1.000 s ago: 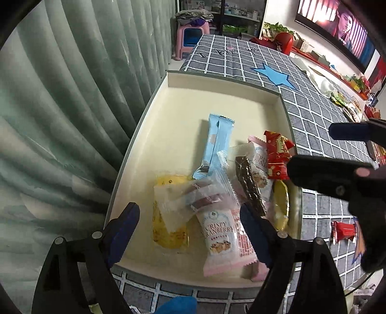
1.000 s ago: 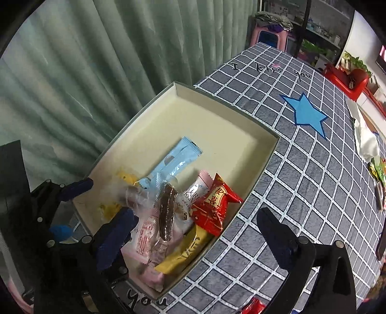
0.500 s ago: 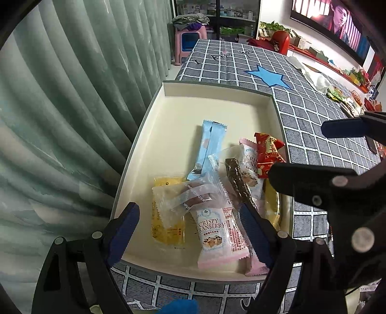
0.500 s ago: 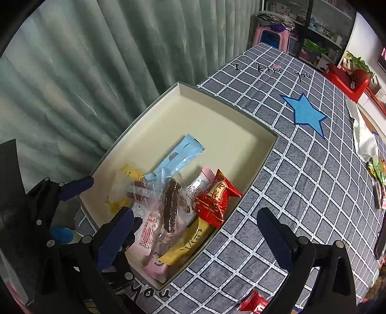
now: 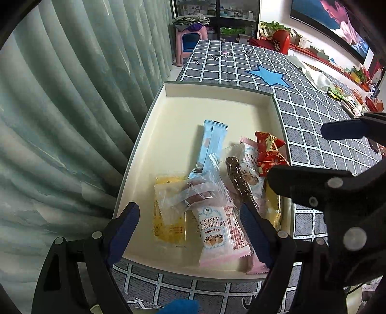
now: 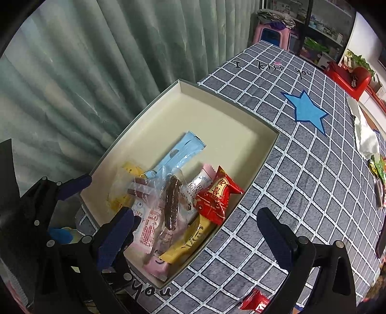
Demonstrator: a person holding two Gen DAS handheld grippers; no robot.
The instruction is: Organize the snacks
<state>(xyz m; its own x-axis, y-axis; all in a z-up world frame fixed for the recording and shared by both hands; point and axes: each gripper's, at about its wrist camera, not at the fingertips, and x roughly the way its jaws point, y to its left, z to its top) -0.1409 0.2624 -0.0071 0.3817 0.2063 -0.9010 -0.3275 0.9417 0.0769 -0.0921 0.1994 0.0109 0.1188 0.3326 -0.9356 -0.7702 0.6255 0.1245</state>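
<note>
At frame centre, cream box (image 5: 217, 96): blue sachet (image 5: 212, 142) lengthwise toward upper edge; pink packet (image 5: 220, 231) reads "CRISPY CRANBERRY". Tabletop (image 6: 301, 193) cloth reads "you". Left gripper (image 5: 190, 231) and right gripper (image 6: 195, 234) fingers spread, empty.

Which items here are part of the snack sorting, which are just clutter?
Job: box, light blue packet, Crispy Cranberry packet, red packet, loose red snack on the tablecloth.
Clutter: curtain, pink stool, TV.
</note>
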